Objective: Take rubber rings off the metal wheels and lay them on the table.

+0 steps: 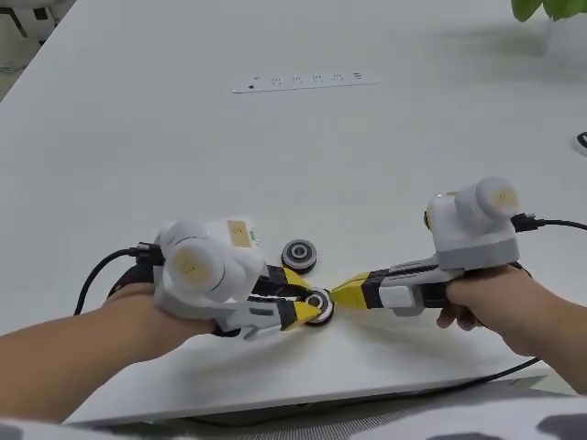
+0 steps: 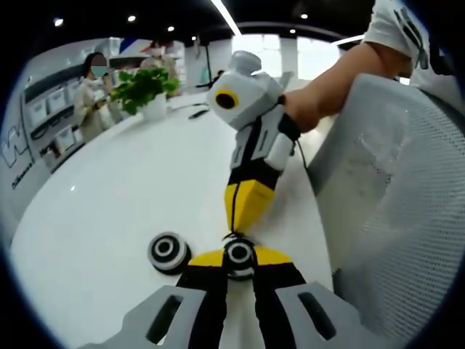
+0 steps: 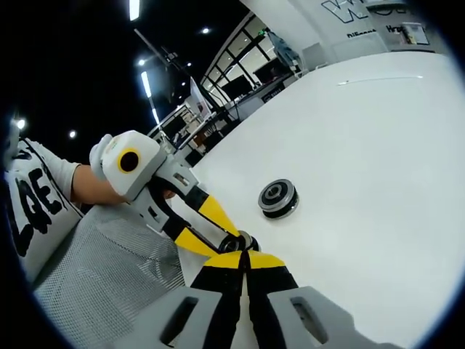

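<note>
**Held wheel and grippers.** The held wheel [image 1: 319, 304] sits at the near edge of the white table [image 1: 275, 165], just above or on its surface, with its hub facing up. Its dark rubber ring [image 2: 239, 243] is still seated around the rim. We see the left gripper [image 1: 307, 301] clamped on this wheel, one yellow-tipped jaw on each side of it. In the left gripper view the wheel lies exactly between those tips.

The right gripper [image 1: 336, 291] comes in from the right. Its jaws are pressed together into a single point that touches the wheel's right edge. We cannot tell whether any rubber is caught between them. In the right gripper view the wheel shows just beyond its closed tips.

**Second wheel.** The second wheel [image 1: 299, 256] lies flat on the table just beyond the held one, apart from both grippers and with its ring in place.

**Writing.** A large "W" starts a word on the wall [image 3: 341, 9], and the smaller lettering beside it is too small for us to read. The person's shirt [image 3: 33, 200] carries big dark letters that are cropped and unclear.

**Surroundings.** A white power strip [image 1: 303, 82] lies at the far side of the table. A green plant [image 1: 550, 7] stands at the far right corner. A mesh chair back [image 2: 385, 203] shows near the person.
</note>
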Demonstrator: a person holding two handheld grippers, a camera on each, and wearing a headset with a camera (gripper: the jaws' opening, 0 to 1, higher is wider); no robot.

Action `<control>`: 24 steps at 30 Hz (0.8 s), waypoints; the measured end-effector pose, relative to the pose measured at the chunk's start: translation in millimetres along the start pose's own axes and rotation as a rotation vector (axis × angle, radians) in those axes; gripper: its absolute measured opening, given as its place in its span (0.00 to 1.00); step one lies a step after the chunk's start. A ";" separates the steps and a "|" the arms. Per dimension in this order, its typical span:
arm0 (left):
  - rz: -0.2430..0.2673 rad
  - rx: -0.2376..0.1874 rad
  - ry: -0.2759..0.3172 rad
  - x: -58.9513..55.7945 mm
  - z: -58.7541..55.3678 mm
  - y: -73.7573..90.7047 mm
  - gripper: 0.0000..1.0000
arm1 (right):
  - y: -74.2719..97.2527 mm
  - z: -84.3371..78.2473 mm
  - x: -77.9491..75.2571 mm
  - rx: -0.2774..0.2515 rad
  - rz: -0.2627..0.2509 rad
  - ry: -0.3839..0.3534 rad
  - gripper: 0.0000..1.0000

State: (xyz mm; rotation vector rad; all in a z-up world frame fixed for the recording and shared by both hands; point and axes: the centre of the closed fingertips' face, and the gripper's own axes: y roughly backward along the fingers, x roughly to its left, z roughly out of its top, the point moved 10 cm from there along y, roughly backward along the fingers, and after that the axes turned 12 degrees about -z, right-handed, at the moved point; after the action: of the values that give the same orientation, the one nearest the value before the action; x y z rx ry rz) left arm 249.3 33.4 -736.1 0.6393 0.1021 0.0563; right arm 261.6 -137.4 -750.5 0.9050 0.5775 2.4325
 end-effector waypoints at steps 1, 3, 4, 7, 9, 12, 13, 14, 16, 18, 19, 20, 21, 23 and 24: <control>0.000 0.000 0.001 -0.2 0.1 0.1 0.12 | 0.0 -0.1 0.0 -0.001 0.002 -0.006 0.00; 0.001 0.001 0.001 -0.7 0.5 0.2 0.12 | 0.1 -0.1 -0.2 -0.003 0.005 -0.016 0.00; 0.001 0.001 0.001 -0.8 0.7 0.3 0.12 | 0.1 -0.1 -0.1 -0.003 0.006 -0.019 0.00; 0.001 0.001 0.002 -1.6 1.3 0.5 0.12 | 0.1 -0.1 0.8 -0.005 0.009 -0.023 0.00; 0.001 0.002 0.002 -2.0 1.5 0.6 0.12 | 0.1 0.1 1.7 -0.004 0.011 -0.022 0.00; 0.001 0.003 0.003 -2.8 2.0 0.9 0.12 | -0.2 0.4 2.6 -0.004 0.015 -0.021 0.00; 0.001 0.003 0.003 -3.0 2.1 0.9 0.12 | -0.4 0.5 2.7 -0.003 0.016 -0.022 0.00; 0.002 0.003 0.004 -3.1 2.2 1.0 0.12 | -0.5 0.6 2.7 -0.003 0.017 -0.023 0.00; 0.003 0.004 0.007 -3.3 2.4 1.0 0.12 | -0.7 0.8 2.4 -0.002 0.019 -0.026 0.00; 0.005 0.008 0.009 -3.7 2.9 0.9 0.12 | -0.9 0.8 3.0 -0.002 0.022 -0.028 0.00; 0.006 0.009 0.009 -3.9 3.0 0.9 0.12 | -1.1 0.8 3.1 -0.002 0.024 -0.029 0.00; 0.006 0.010 0.010 -3.9 3.0 0.9 0.12 | -1.1 0.8 3.3 -0.002 0.024 -0.029 0.00; 0.006 0.010 0.010 -3.9 2.9 0.8 0.12 | -1.4 0.7 3.7 -0.002 0.026 -0.028 0.00; 0.006 0.009 0.010 -3.3 2.5 0.7 0.12 | -1.6 0.8 4.0 -0.002 0.027 -0.027 0.00; 0.006 0.009 0.010 -3.3 2.4 0.7 0.12 | -1.7 0.7 4.4 -0.001 0.027 -0.025 0.00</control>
State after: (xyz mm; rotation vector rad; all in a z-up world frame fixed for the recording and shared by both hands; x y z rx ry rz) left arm 246.3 32.3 -733.5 0.6481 0.1104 0.0646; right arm 259.7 -133.4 -748.7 0.9478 0.5579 2.4416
